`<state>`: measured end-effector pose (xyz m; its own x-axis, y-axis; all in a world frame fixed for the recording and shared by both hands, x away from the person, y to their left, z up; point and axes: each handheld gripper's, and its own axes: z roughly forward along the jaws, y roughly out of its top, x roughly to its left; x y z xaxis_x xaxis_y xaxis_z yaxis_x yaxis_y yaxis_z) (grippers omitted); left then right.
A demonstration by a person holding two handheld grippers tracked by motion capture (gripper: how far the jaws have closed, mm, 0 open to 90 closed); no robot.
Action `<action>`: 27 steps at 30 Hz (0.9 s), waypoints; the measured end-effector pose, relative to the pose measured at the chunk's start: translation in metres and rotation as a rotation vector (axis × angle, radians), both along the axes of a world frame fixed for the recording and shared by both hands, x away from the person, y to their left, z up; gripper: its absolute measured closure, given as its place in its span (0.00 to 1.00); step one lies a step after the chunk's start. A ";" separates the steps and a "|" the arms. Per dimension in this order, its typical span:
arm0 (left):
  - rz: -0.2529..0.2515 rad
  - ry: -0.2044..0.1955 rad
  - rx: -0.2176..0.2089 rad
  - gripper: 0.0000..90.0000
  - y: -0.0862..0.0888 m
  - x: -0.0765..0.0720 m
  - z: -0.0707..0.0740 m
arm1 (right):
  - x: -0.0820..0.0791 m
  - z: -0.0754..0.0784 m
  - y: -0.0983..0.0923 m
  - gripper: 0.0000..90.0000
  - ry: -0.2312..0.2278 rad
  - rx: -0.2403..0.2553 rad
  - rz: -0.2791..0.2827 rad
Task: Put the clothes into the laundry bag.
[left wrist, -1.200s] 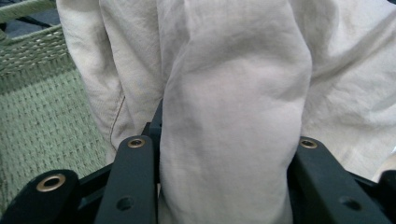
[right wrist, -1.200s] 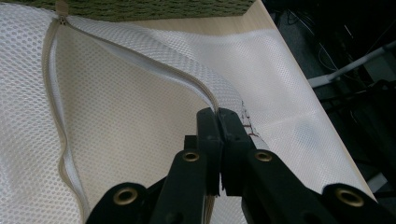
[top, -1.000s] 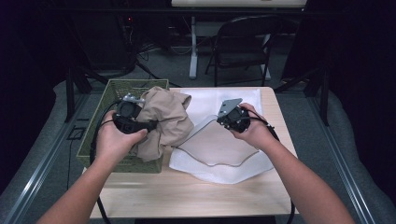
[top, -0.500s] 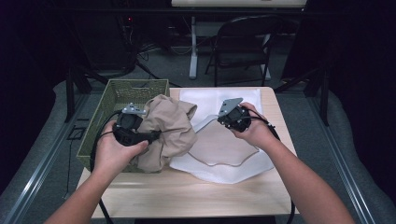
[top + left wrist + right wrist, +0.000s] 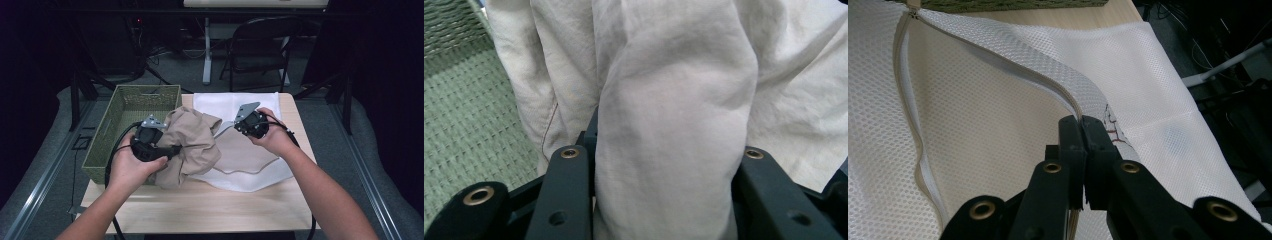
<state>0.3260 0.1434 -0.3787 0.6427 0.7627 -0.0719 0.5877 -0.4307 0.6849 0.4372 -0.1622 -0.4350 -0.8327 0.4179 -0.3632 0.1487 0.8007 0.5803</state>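
**Beige garment clamped by left tool, mesh bag edge pinched by right**

Wooden worktop [image 5: 210, 210] sits in a dark room w/ a folding chair [image 5: 260, 45] behind it. At far left, a green woven basket [image 5: 125, 110] rests on the worktop's left edge. Left tool [image 5: 172, 150] is just right of the basket's near half, jaws part-way apart and clamped on a thick fold of the beige garment [image 5: 192, 145]; the fold bulges up between both jaws in the left gripper view [image 5: 674, 150], rest of the cloth hanging over basket rim and bag. Right of it, the white mesh bag [image 5: 250, 165] lies flat, mouth open. Right tool [image 5: 236, 126] has jaws together, pinching the bag's zipper edge [image 5: 1083, 107], lifted off the lower layer.
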 end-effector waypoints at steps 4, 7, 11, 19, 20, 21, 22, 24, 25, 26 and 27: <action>-0.011 0.000 -0.001 0.67 -0.006 -0.001 -0.003 | 0.005 -0.002 -0.001 0.98 0.010 0.007 -0.006; -0.025 0.001 -0.004 0.67 -0.010 -0.002 -0.006 | 0.007 -0.002 -0.001 0.98 0.016 0.016 -0.018; -0.040 0.003 -0.006 0.67 -0.015 -0.006 -0.010 | 0.008 -0.001 0.000 0.98 0.015 0.020 -0.021; -0.083 0.010 -0.012 0.67 -0.028 -0.016 -0.019 | 0.006 0.001 0.001 0.98 0.014 0.009 -0.014; -0.090 0.011 -0.012 0.67 -0.029 -0.017 -0.020 | 0.005 0.001 0.001 0.98 0.009 0.008 -0.020; -0.095 0.009 -0.014 0.67 -0.031 -0.018 -0.020 | 0.005 0.001 0.001 0.98 0.007 0.009 -0.021; -0.102 0.011 -0.012 0.67 -0.033 -0.020 -0.021 | 0.005 0.001 0.001 0.98 0.011 0.014 -0.022; -0.112 0.011 -0.007 0.67 -0.037 -0.022 -0.023 | 0.004 0.001 0.002 0.98 0.010 0.017 -0.018; -0.118 0.012 -0.003 0.67 -0.038 -0.023 -0.024 | 0.004 0.001 0.002 0.98 0.010 0.016 -0.015; -0.123 0.012 -0.004 0.67 -0.040 -0.023 -0.025 | 0.004 0.001 0.002 0.98 0.008 0.016 -0.017; -0.128 0.014 0.001 0.67 -0.042 -0.025 -0.026 | 0.004 0.002 0.002 0.98 0.007 0.014 -0.017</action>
